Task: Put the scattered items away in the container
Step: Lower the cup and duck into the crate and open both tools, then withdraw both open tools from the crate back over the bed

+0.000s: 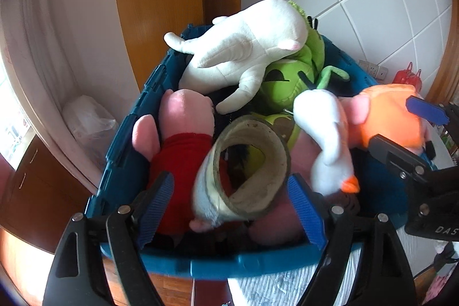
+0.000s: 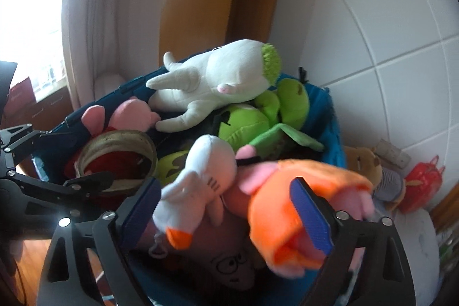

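Both hands are working over the blue container (image 1: 120, 139), which stands in the corner against the tiled wall (image 1: 373, 5) and is heaped with soft toys.

The left gripper (image 1: 229, 208) hangs over the container's near rim with its fingers (image 1: 156, 208) spread. The roll of tape (image 1: 246, 171) sits between them, its open ring tilted up towards the camera and resting on the pig in the red dress (image 1: 183, 157). The blue pads stand clear of the roll on both sides, so it looks let go, lying inside the container.

The right gripper (image 2: 226, 217) is over the container's right side, fingers (image 2: 311, 214) spread wide. The pig in the orange dress (image 2: 287, 205) and the small white duck (image 2: 200, 179) lie between them on top of the heap. The orange toy touches or nearly touches the right pad, but I cannot tell any squeeze, so I judge it dropped too. Its long axis runs roughly along the fingers.

Further back in the container, the white plush (image 1: 243, 48) sprawls over the green frog (image 1: 284, 88), above the far rim.

The pile is high, so the open room is upward and back over the near rim. A brown plush (image 2: 364, 162) sits outside, just beyond the container's right wall, nearer the right hand, and I would guess it goes in next.
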{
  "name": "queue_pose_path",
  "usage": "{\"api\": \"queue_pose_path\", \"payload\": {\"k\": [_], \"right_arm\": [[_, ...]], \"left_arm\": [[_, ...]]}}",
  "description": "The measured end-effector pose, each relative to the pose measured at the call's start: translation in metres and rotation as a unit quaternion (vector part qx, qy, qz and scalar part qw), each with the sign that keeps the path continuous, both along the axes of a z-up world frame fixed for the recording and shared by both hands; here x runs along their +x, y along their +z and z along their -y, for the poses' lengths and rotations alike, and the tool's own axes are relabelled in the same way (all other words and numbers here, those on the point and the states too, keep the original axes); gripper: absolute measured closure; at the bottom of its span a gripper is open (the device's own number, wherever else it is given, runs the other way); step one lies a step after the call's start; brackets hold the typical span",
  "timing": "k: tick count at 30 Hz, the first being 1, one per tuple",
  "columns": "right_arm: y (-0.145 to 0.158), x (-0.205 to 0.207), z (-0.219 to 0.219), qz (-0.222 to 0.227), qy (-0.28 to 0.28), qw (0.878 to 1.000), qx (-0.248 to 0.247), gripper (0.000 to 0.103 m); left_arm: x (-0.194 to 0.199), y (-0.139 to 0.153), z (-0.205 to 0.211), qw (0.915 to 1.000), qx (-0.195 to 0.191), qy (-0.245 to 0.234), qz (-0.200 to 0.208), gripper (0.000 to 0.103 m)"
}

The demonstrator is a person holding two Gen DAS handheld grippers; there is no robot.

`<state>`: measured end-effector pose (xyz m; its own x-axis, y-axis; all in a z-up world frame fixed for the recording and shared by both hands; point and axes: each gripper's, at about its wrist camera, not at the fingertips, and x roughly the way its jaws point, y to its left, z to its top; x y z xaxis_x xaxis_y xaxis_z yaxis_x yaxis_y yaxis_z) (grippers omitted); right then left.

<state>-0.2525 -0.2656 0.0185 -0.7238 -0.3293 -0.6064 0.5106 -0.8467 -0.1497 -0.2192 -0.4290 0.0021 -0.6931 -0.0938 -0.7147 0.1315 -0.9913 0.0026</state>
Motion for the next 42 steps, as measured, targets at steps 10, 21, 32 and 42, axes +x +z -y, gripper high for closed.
{"api": "queue_pose_path", "payload": {"k": [10, 21, 32, 42], "right_arm": [[0.01, 0.043, -0.053, -0.019, -0.029, 0.999, -0.033, 0.0], [0.0, 0.089, -0.169, -0.009, -0.041, 0.997, -0.069, 0.0], [-0.009, 0.161, -0.323, -0.011, -0.057, 0.997, -0.055, 0.0], [-0.004, 0.201, -0.397, -0.009, -0.119, 0.989, -0.082, 0.0]], "left_arm": [[0.041, 0.01, -0.04, 0.9997, -0.001, 0.009, -0.025, 0.021], [0.096, 0.009, -0.162, 0.9985, -0.003, 0.012, -0.053, 0.021], [0.164, 0.005, -0.323, 0.9985, 0.004, 0.005, -0.055, 0.021], [0.185, 0.016, -0.377, 0.9975, -0.003, -0.038, -0.06, 0.021]]}}
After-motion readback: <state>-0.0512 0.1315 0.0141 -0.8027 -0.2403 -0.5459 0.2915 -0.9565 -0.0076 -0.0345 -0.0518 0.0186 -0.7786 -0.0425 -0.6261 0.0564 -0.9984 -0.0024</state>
